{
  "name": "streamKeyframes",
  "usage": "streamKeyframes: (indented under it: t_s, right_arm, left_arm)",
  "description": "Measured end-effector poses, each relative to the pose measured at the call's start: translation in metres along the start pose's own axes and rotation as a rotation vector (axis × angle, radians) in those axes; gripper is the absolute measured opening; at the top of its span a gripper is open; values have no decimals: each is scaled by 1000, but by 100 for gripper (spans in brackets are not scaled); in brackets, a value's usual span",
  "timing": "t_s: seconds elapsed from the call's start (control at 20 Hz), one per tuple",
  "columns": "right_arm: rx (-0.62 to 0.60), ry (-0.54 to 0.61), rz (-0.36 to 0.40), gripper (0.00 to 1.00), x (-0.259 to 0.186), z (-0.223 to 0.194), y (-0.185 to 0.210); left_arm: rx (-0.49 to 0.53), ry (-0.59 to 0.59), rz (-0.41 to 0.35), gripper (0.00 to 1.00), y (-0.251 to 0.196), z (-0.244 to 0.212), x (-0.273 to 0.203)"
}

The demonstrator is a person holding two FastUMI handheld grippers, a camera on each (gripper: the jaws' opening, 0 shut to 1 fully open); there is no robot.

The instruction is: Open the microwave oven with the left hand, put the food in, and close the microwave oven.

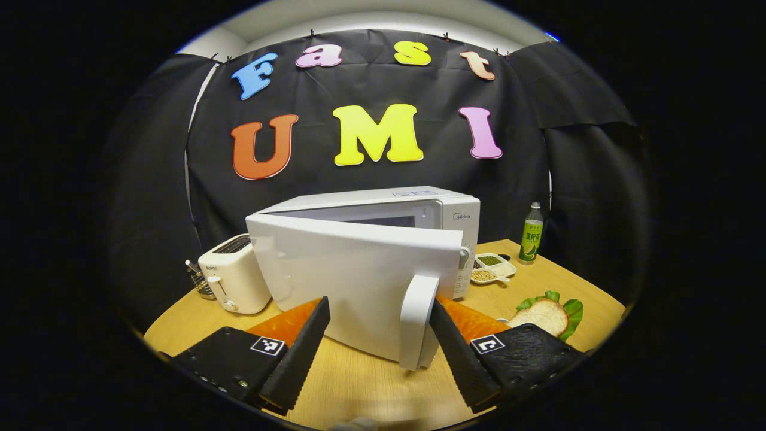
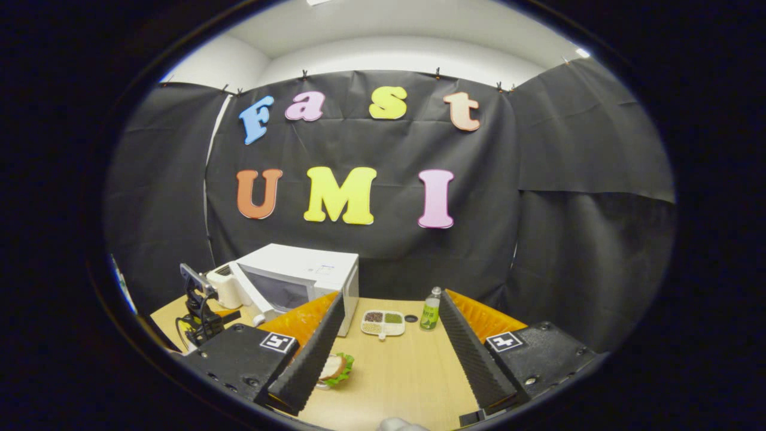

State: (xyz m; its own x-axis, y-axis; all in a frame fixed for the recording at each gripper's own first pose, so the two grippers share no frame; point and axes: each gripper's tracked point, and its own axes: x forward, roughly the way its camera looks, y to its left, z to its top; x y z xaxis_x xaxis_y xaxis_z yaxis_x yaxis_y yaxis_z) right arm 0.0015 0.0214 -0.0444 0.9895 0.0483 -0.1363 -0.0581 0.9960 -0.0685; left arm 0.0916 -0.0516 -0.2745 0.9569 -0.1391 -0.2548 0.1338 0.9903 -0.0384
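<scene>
The microwave oven (image 1: 413, 233) stands straight ahead of the left gripper (image 1: 379, 344), on the wooden table (image 1: 371, 389); its door (image 1: 353, 287) is swung part of the way out, hinged on the side to the gripper's left, with a gap showing along the top edge; so the opening step looks begun but not finished. The door's handle (image 1: 417, 320) hangs between the left gripper's two fingers, nearer the one on its right; the fingers stand spread wide and neither can be seen pressing on the handle, so the gripper is open around it rather than clamped.

The food, a sandwich (image 1: 544, 314) of bread and green leaf, lies on the table to the right of the left gripper, outside the oven; in the right gripper view it sits low and just ahead, partly hidden behind that gripper's left-hand finger (image 2: 308, 353). The right gripper (image 2: 389, 362) hovers with its fingers wide apart and nothing between them; the sandwich is not yet picked up.

By this reading, what remains is most of the task: swinging the door fully open, lifting the sandwich, setting it inside, and shutting the door.
</scene>
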Motion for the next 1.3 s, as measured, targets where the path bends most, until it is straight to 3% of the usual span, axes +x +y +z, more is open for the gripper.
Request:
streamKeyframes:
  t_s: [0.35, 0.4, 0.45, 0.5, 0.55, 0.6, 0.65, 0.7, 0.75, 0.8, 0.85, 1.05, 1.1, 1.2, 1.25, 1.3]
  right_arm:
    - [-1, 15, 77, 92, 0, -11, 35]
    - [-1, 17, 86, 100, 2, -13, 39]
    - [2, 18, 95, 92, 3, -14, 44]
    - [7, 19, 104, 100, 4, -15, 49]
    - [10, 21, 113, 100, 5, -17, 54]
    - [11, 25, 124, 92, 5, -19, 60]
    - [11, 28, 134, 100, 6, -22, 66]
    - [8, 31, 140, 92, 8, -24, 70]
    - [2, 33, 147, 100, 7, -27, 75]
    - [-4, 34, 156, 100, 8, -29, 81]
    - [-6, 38, 165, 92, 10, -32, 86]
    - [-6, 69, 195, 92, 16, -48, 98]
    - [-8, 79, 201, 100, 19, -52, 100]
    - [-8, 99, 213, 100, 25, -65, 100]
    - [-5, 120, 224, 92, 29, -74, 100]
    - [3, 142, 229, 92, 34, -85, 97]
  left_arm:
    - [1, 31, 68, 96, 50, -18, -56]
    - [1, 36, 86, 96, 60, -21, -64]
    - [2, 41, 107, 96, 72, -24, -74]
    - [1, 45, 127, 96, 83, -27, -81]
    - [2, 50, 150, 96, 95, -29, -89]
    - [-1, 58, 172, 96, 107, -34, -98]
    - [-4, 64, 198, 96, 121, -37, -106]
    - [-4, 67, 218, 97, 133, -40, -113]
    - [-1, 72, 246, 97, 147, -43, -122]
    - [0, 78, 273, 96, 162, -48, -129]
    - [-1, 83, 300, 97, 177, -50, -137]
    - [-9, 103, 395, 97, 226, -56, -161]
    - [-10, 100, 412, 97, 234, -57, -167]
    - [-6, 100, 435, 97, 243, -56, -175]
    - [-3, 98, 441, 96, 246, -54, -177]
    - [0, 95, 443, 97, 246, -51, -179]
